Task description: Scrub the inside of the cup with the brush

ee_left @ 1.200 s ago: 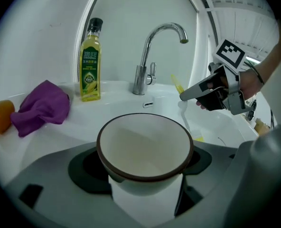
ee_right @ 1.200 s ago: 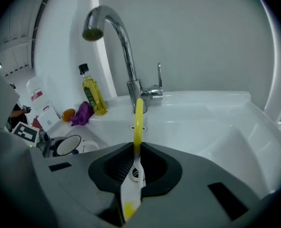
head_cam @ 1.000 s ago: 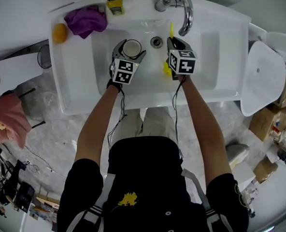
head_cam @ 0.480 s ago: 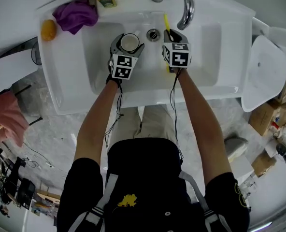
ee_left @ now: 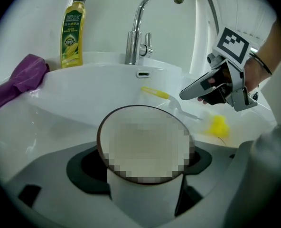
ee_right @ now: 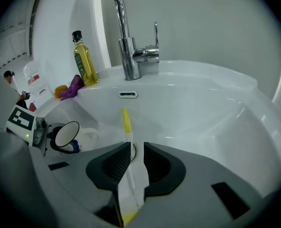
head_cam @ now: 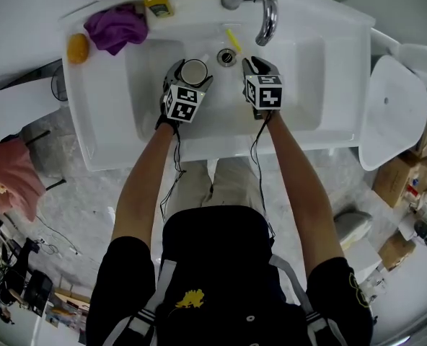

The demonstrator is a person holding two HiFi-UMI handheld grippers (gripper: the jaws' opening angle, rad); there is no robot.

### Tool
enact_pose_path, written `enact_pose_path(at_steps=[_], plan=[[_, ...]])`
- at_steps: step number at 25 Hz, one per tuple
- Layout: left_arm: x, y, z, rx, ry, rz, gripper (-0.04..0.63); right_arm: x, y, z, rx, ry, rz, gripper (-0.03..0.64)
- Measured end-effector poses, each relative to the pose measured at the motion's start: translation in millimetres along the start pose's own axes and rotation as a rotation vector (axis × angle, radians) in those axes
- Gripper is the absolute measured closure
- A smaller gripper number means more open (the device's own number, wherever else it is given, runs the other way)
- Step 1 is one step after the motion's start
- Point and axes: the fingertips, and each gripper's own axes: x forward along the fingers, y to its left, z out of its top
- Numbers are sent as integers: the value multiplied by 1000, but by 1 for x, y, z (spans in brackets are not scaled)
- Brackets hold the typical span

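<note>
Nearest me, the left gripper (head_cam: 192,73) stays clamped on the cup (ee_left: 145,194), as it was a second ago. The white wall sits upright between both pads, low in the sink (head_cam: 300,63), mouth up.

The change is on the right. A second ago the brush pointed straight away from me, with its yellow bristle head showing on my side of the right gripper. Now that head is tucked under the gripper in the head view, and the handle has swung left.

The right gripper (ee_right: 136,152) is opening its jaws with the brush (ee_right: 126,120) between them. The shaft leans on the pad at the left of the right gripper view, with a gap beside the other pad, so I read no squeeze on it.

The brush's long axis runs from the bristle head on my side, through the jaws, and away toward the back of the basin, slanting left. Its yellow handle tip lies just beyond the drain (head_cam: 226,57), under the faucet (head_cam: 265,9) spout, and points toward the overflow slot (ee_right: 126,94).

Farthest off, on the sink's back left ledge, sit a purple cloth (head_cam: 116,27) and an oil bottle (head_cam: 157,0).
</note>
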Motion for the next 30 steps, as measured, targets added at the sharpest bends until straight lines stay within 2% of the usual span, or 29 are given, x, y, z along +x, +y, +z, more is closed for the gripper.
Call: enact_pose_path(at_steps=[5, 8, 10, 13, 17, 20, 22, 26, 30], plan=[[-25, -1, -5, -116, 73, -6, 172, -37, 0, -2, 8, -30, -27, 505], [-53, -1, 9, -123, 71, -7, 172, -63, 1, 5, 12, -76, -41, 547], [-77, -1, 22, -124, 33, 2, 182, -83, 6, 9, 28, -110, -42, 566], [-122, 6, 53, -136, -74, 62, 338, -118, 19, 20, 56, -172, -32, 581], [-182, 12, 97, -157, -210, 134, 447, -165, 36, 45, 63, -261, -20, 589], [-224, 16, 122, -145, -272, 215, 554, -201, 48, 65, 68, -332, -2, 589], [-255, 14, 136, -150, -289, 248, 577, -224, 56, 76, 79, -373, 16, 589], [-308, 7, 166, -185, -368, 231, 577, -256, 73, 97, 77, -441, 50, 591], [-337, 2, 181, -162, -407, 244, 577, -281, 89, 107, 41, -482, 64, 590]])
